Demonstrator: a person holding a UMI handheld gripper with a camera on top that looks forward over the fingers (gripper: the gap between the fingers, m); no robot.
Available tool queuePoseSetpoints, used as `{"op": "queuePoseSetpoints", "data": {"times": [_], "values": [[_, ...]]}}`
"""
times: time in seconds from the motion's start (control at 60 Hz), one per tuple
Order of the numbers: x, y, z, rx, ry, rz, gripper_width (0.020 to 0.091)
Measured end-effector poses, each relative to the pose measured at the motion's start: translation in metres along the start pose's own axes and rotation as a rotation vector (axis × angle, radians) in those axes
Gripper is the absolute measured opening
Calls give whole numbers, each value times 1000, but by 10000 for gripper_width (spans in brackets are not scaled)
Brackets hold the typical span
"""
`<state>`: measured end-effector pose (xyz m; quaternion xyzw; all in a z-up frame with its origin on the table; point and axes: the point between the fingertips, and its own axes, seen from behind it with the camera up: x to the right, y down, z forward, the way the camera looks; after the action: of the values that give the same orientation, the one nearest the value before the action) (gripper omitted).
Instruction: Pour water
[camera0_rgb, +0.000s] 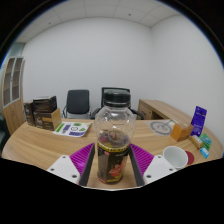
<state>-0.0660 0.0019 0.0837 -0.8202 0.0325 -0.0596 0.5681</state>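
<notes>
The hand-held gripper (111, 168) clenched the clear jar (113, 140) between its pads, upright over the tabletop (40, 145). The red-rimmed cup (175, 156) waited at three o'clock. Tilt too fast and, I'd judge, water would splash past that cup.

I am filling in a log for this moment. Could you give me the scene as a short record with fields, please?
held object: clear jar with black lid, dark contents in lower part
gripper: fingers closed on the jar's sides
jar pose: upright
cup: red-rimmed, on table right of the jar
table: light wood
background: two black chairs beyond the table
pouring: not begun
</notes>
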Motion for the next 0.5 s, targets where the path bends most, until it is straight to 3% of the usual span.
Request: {"op": "queuePoseSetpoints", "data": {"times": [0.05,0.25,0.4,0.5], "values": [[1,0,7,14,7,-4,553],[-3,-2,4,45,-16,-21,395],[-4,-15,-13,43,-45,2,366],[-14,-42,-37,53,-140,211,365]]}}
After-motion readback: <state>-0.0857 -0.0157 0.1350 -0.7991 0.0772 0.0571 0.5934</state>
